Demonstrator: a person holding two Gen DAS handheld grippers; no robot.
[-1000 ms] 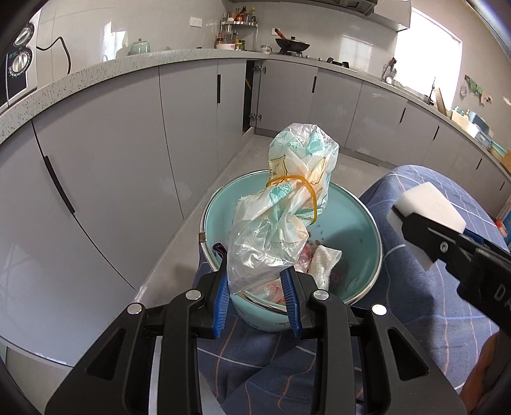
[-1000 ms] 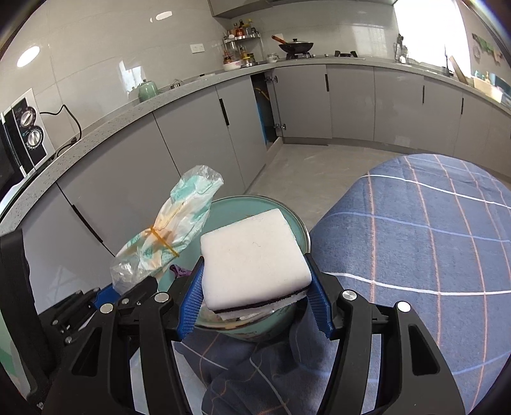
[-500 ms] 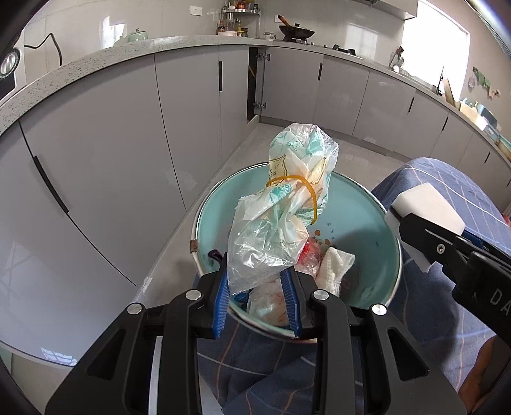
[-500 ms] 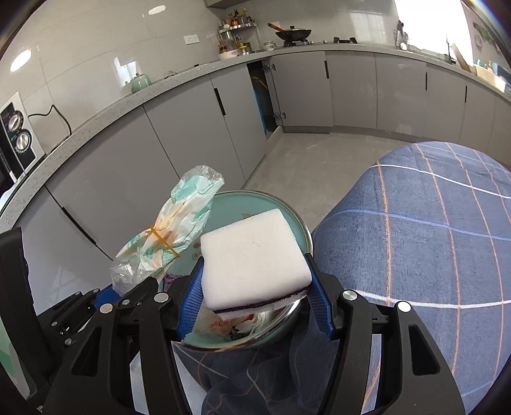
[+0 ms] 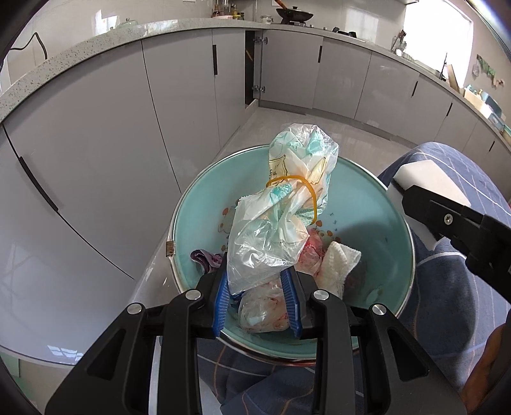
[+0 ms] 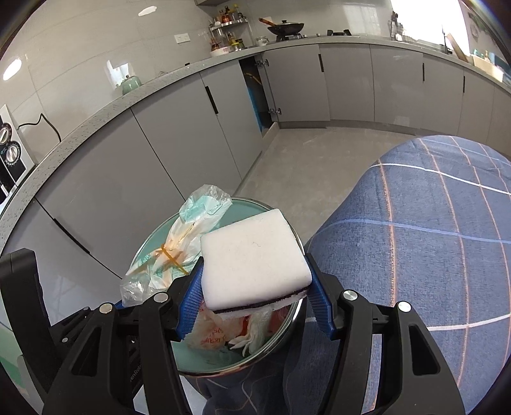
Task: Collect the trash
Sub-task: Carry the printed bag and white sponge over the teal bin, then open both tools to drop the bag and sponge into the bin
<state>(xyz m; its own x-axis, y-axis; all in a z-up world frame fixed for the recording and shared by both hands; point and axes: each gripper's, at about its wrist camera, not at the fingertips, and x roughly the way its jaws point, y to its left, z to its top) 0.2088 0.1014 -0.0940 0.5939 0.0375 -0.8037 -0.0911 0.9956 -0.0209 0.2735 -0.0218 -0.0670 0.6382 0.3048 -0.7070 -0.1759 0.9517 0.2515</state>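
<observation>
My left tool grips a plastic bag over the basin at the table's edge; right tool clamps a sponge. Drop-off step: next, open both above the basin.

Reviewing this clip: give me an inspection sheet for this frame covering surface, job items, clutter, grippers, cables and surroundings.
Surface: blue checked cloth under the teal basin.
Job's things: plastic bag with a yellow rubber band, held over the basin; white sponge held over the basin's rim.
Clutter: crumpled wrappers and white cloth already in the basin.
Grippers: left gripper shut on the bag; right gripper shut on the sponge.
Cables: black cord on the counter.
Surroundings: grey cabinets, one door ajar; wok.
</observation>
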